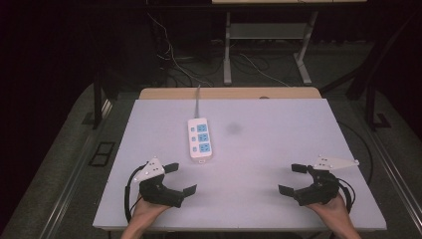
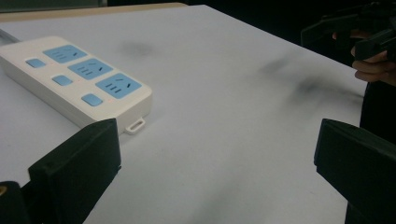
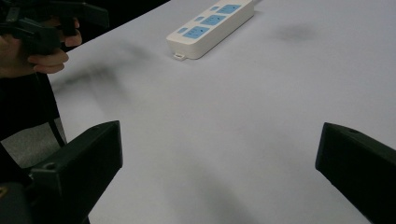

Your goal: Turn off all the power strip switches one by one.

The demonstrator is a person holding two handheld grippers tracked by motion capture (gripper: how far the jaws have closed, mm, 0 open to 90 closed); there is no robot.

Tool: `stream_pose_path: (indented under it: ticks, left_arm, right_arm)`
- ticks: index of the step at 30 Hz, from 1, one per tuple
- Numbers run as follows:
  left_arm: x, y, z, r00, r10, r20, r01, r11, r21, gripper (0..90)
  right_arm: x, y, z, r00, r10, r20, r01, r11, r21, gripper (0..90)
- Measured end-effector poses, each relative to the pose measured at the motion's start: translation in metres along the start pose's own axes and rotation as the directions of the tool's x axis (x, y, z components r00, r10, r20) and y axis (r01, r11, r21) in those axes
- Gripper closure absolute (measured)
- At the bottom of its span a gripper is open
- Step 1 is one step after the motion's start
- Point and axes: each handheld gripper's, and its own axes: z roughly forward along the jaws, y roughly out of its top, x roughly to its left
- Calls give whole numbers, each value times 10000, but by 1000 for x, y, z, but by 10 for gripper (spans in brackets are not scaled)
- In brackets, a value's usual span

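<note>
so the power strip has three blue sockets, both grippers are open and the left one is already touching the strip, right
Not quite. The left gripper is not touching the power strip; the high view shows bare table between them, with the strip lying beyond its jaws. The rest holds: three blue sockets, and both it and the right gripper are open.

The table [image 1: 278, 149] lies bare across its whole near half and right side — either gripper could sweep there freely. The 1 obstacle is the power strip [image 1: 201, 139], flat on the surface left of centre, just ahead of the left gripper [image 1: 180, 179]. Its cord [image 1: 197, 99] runs off the far edge. The right gripper [image 1: 293, 179] stands well apart from it — only bare surface lies between.
</note>
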Motion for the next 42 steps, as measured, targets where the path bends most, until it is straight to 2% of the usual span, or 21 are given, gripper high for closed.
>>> stream_pose_path:
  ticks: [13, 28, 34, 42]
  left_arm:
    - [1, -1, 1, 9998, -130, 154, 128, 9998, 142, 0]
    - [-2, 3, 4, 9994, -39, 350, 11, 9969, 787, 0]
    - [-4, 4, 5, 9993, 115, 346, -156, 9923, 1226, 0]
    - [-4, 10, 6, 9990, 82, 433, -139, 9910, 1335, 0]
  right_arm:
    - [-1, -2, -1, 10000, 78, -31, -78, 9999, 103, 4]
    - [2, -3, 1, 9999, 119, -82, -116, 9994, 329, 4]
    - [3, -4, 1, 9998, 150, -91, -146, 9992, 385, 4]
    - [4, -5, 0, 9997, 222, -59, -219, 9988, 428, 4]
